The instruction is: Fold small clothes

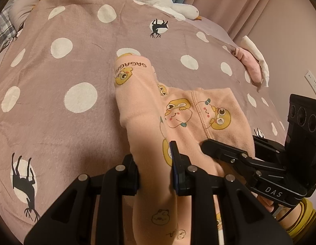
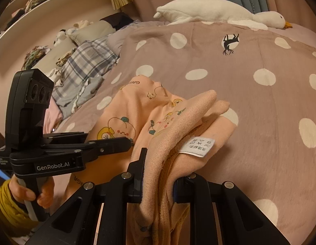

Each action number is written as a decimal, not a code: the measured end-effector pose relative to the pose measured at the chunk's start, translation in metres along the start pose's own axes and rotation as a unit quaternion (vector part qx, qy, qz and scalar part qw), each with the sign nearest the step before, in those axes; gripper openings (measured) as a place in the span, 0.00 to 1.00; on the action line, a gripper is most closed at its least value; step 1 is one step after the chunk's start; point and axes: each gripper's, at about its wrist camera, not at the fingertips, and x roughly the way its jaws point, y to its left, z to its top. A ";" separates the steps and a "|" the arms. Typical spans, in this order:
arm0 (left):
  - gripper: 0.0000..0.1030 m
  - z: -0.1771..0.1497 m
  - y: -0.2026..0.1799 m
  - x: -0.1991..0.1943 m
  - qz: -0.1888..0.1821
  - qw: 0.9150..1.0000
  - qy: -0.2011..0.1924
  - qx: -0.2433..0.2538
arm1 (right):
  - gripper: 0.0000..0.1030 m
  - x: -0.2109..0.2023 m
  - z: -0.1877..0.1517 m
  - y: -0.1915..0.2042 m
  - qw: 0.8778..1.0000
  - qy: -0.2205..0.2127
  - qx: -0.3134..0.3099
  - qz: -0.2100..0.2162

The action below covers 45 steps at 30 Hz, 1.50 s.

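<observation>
On the dotted blanket — peach garment, long axis away from camera.

Black left gripper marked "GenRobot.AI", silver screws, mustard-yellow sleeve.

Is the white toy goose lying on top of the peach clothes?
No, the white toy goose lies at the far edge of the bed, well apart from the peach garment bunched near the camera.

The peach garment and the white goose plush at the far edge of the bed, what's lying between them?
Only bare polka-dot blanket, shown in both wrist views; nothing rests between the peach garment and the goose plush.
</observation>
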 end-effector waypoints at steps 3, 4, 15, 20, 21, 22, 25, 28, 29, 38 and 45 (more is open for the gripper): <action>0.23 0.001 0.000 0.002 0.000 1.000 0.000 0.000 | 0.20 0.000 0.001 -0.001 1.000 -0.001 -0.001 -0.001; 0.23 0.000 -0.001 0.001 0.000 1.000 0.000 0.000 | 0.20 0.000 0.001 -0.001 1.000 -0.001 -0.001 -0.002; 0.23 0.003 0.001 0.009 0.000 1.000 0.002 -0.001 | 0.20 0.005 0.003 -0.003 1.000 0.001 -0.002 -0.009; 0.23 0.004 0.003 0.016 0.001 1.000 0.005 -0.003 | 0.20 0.007 0.003 -0.003 1.000 0.004 -0.004 -0.013; 0.23 0.004 0.003 0.017 0.002 1.000 0.006 -0.003 | 0.20 0.008 0.004 -0.003 1.000 0.004 -0.005 -0.014; 0.23 0.005 0.004 0.019 0.002 1.000 0.006 -0.003 | 0.20 0.009 0.004 -0.003 1.000 0.005 -0.005 -0.015; 0.23 0.005 0.004 0.020 0.003 1.000 0.007 -0.004 | 0.20 0.010 0.005 -0.004 1.000 0.006 -0.006 -0.016; 0.23 0.005 0.005 0.024 0.003 1.000 0.009 -0.005 | 0.20 0.012 0.006 -0.005 1.000 0.008 -0.006 -0.018; 0.23 0.005 0.006 0.026 0.003 1.000 0.010 -0.006 | 0.20 0.013 0.006 -0.005 1.000 0.009 -0.007 -0.019; 0.23 0.003 0.009 0.036 0.007 1.000 0.022 -0.009 | 0.20 0.021 0.004 -0.008 0.999 0.021 -0.008 -0.023; 0.23 0.004 0.010 0.040 0.014 0.999 0.031 -0.008 | 0.20 0.024 0.004 -0.011 0.999 0.025 -0.004 -0.023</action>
